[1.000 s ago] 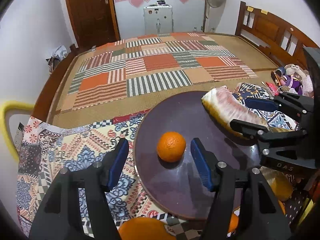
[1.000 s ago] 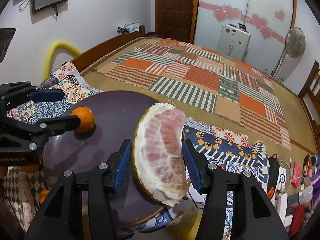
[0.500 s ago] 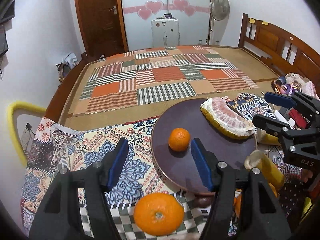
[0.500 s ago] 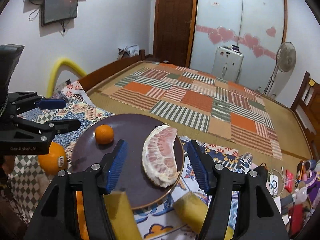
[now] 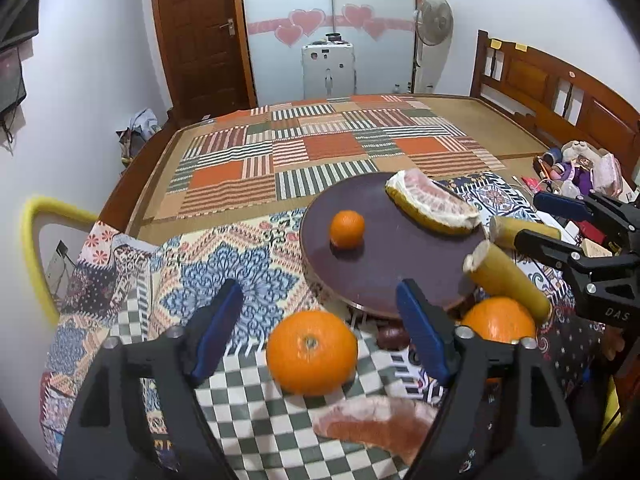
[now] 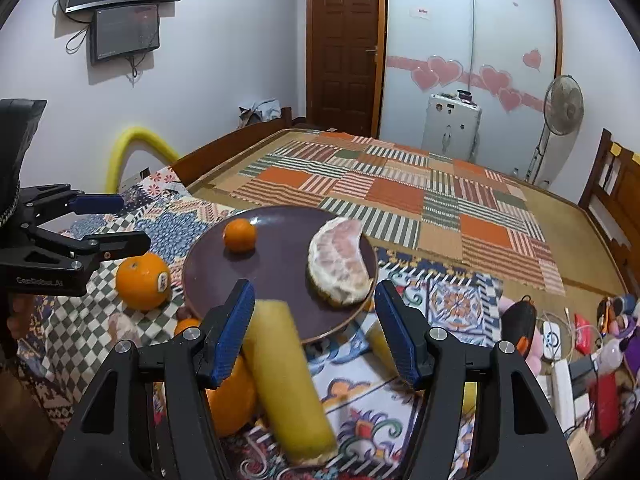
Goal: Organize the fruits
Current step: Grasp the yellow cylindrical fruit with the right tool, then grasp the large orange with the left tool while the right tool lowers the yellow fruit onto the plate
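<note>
Two fruits, a small round mandarin [image 5: 347,229] and a peeled pomelo wedge [image 5: 434,208], are seen on the round dark purple plate [image 5: 384,272]; before it, the left claw [image 5: 320,332] is spread wide, empty. Right view: near the plate's [image 6: 208,276] front rim, the right claw [image 6: 316,338] gapes empty over a yellow peel cylinder [image 6: 284,380].

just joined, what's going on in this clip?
A person is sorting fruit with two tools. The left hand-held gripper is open around a large orange on the checked cloth. The right hand-held gripper is open over a yellow peel piece. The dark round plate holds a small mandarin and a peeled pomelo wedge.
</note>
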Demonstrator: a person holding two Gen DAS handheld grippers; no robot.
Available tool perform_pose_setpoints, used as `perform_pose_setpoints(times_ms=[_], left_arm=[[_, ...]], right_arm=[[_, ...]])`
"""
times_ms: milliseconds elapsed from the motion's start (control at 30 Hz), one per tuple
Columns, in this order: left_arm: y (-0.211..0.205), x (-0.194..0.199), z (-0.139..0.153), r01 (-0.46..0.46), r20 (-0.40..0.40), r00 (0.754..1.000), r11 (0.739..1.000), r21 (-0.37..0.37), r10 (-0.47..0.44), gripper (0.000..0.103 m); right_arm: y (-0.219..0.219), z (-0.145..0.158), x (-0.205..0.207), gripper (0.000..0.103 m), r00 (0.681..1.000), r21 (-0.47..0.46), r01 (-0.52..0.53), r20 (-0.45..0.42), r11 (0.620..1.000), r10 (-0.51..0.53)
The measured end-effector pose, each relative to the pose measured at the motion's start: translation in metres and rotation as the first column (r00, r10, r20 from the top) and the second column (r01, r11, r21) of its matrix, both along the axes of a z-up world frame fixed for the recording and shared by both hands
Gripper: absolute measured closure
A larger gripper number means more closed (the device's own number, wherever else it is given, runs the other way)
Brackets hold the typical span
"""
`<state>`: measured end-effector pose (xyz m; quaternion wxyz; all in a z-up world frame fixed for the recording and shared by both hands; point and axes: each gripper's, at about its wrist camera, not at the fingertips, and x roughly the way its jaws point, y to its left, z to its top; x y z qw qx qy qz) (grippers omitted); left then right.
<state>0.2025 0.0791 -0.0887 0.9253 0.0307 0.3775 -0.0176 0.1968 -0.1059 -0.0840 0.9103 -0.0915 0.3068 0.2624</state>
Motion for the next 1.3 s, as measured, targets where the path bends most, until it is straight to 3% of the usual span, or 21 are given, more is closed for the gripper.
perform_pose_setpoints(times_ms=[333,667,800,933,1100,1300], left_arm=[[0.003,-0.008,-0.036,0.008,-0.052,0.999,1.000,0.029,-0.007,0.020],[0.009,0.003,-0.056,-0.010,-0.079,0.997,1.000,-0.016,0.009,0.020],[0.006,0.005,-0.058,-0.004,-0.068,0.998,1.000,-0.014,0.003,0.020],[0.005,0.005,-0.059,-0.001,-0.057,0.998,1.000,-0.018,0.000,0.020],[0.006,0.006,-0.058,-0.013,-0.048,0.999,1.000,-0.005,0.013,0.034],[0.011,0.004,-0.057,-0.025,-0.047,0.999,0.999,-0.028,0.024,0.038]], right_arm=[[0.011,-0.024,-0.001,0.044,0.998,-0.003,-0.027,-0.062,1.000,0.026],[0.015,-0.035,0.011,0.044,0.993,0.005,-0.037,-0.115,0.999,0.037],[0.016,-0.036,0.013,0.064,0.988,0.013,-0.059,-0.140,0.998,0.060],[0.014,-0.036,0.010,0.064,0.989,0.012,-0.054,-0.134,0.998,0.055],[0.006,-0.030,0.006,0.065,0.993,0.038,-0.028,-0.117,0.999,0.033],[-0.004,-0.017,0.001,0.067,0.997,0.055,-0.006,-0.078,0.998,0.010]])
